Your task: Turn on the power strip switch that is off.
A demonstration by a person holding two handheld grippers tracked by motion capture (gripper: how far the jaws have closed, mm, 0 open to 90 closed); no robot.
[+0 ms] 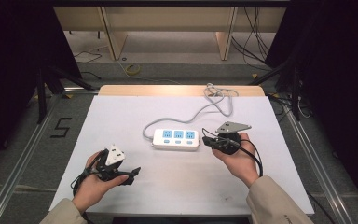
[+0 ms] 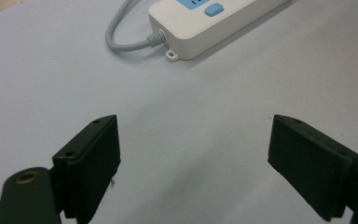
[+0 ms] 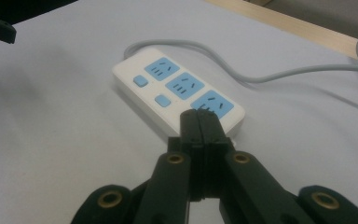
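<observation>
Two tongs are in use, one in each hand. Left tongs (image 2: 193, 158): jaws spread wide with bare table between them, holding nothing, positioned over the near left part of the table. Right tongs (image 3: 199, 125): jaws pressed together with nothing between them, tips just beside the right end of the power strip (image 1: 175, 138); contact with it cannot be confirmed. The power strip is white, with three blue sockets and blue buttons, and lies flat at the centre of the table (image 1: 135, 116). Its grey cord (image 1: 186, 115) runs from the left end, curves back and ends in loose loops near the far edge. The table has a white top with a wooden far edge. Grey floor surrounds it, with dark drapes at both sides.
</observation>
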